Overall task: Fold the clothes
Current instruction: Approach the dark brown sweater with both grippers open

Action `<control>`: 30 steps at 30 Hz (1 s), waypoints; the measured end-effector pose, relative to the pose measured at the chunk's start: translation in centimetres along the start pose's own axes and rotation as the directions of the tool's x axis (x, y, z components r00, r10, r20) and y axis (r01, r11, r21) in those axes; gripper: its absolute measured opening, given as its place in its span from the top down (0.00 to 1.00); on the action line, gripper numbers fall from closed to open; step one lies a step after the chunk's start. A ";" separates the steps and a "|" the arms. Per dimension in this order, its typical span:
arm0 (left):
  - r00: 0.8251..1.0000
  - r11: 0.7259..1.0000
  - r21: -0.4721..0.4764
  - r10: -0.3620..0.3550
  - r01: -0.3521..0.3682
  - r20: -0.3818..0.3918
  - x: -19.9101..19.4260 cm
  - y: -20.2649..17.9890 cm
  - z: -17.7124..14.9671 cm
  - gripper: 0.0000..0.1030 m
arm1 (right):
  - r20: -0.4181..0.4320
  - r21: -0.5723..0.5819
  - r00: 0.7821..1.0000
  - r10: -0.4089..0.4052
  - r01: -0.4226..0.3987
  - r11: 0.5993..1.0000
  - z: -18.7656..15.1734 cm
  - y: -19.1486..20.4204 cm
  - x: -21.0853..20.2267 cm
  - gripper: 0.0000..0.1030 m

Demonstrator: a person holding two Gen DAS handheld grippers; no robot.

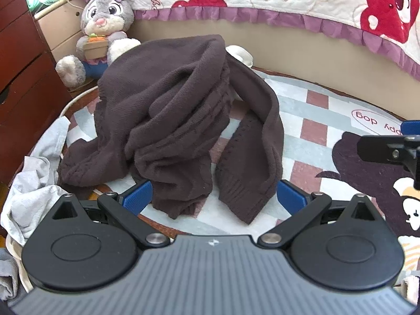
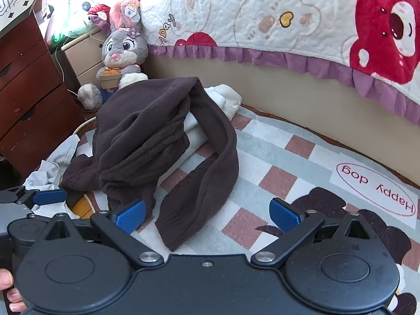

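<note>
A dark brown knitted sweater point(image 1: 168, 120) lies heaped on the checked rug point(image 1: 315, 120), draped over a pile so that it stands up like a mound. One sleeve point(image 1: 252, 162) trails toward me. My left gripper point(image 1: 214, 198) is open, its blue pads on either side of the sweater's near hems, just above the rug. In the right wrist view the same sweater point(image 2: 147, 136) covers folded white cloth point(image 2: 194, 128). My right gripper point(image 2: 207, 216) is open too, with the sleeve end point(image 2: 181, 223) between its pads, not clamped.
A grey plush rabbit point(image 1: 105, 26) sits behind the heap beside a red-brown drawer unit point(image 1: 21, 73). Crumpled grey-white clothes point(image 1: 34, 183) lie at the left. A bed with a quilted cover point(image 2: 288, 15) runs along the back. A hand point(image 2: 10, 294) shows at lower left.
</note>
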State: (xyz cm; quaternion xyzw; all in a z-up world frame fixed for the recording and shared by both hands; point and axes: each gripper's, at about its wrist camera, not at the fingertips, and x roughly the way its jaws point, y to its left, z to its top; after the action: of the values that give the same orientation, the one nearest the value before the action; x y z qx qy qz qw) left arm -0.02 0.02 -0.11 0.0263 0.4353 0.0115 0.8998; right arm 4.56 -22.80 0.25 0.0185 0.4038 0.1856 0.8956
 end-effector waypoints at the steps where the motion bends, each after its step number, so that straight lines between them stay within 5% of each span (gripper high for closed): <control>1: 1.000 1.000 -0.005 -0.005 0.005 -0.003 0.0 0.0 0.0 0.00 | -0.003 0.004 1.000 0.001 -0.001 1.000 0.0 -0.1 0.0 0.01; 11: 0.998 0.997 -0.060 -0.057 0.055 -0.034 0.4 0.1 -0.5 0.00 | -0.014 0.042 1.000 0.007 -0.007 0.999 -0.7 -0.7 -0.4 0.01; 30: 1.000 1.000 0.004 0.025 -0.024 -0.009 -0.3 -0.2 -0.4 0.00 | 0.049 0.032 0.998 0.027 -0.029 0.999 -0.8 -0.9 -1.9 0.01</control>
State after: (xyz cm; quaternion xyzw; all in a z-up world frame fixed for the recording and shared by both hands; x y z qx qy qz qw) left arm -0.51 -0.15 -0.14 0.0335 0.4392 0.0218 0.8975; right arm 3.11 -24.37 0.96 0.0432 0.3843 0.1911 0.9022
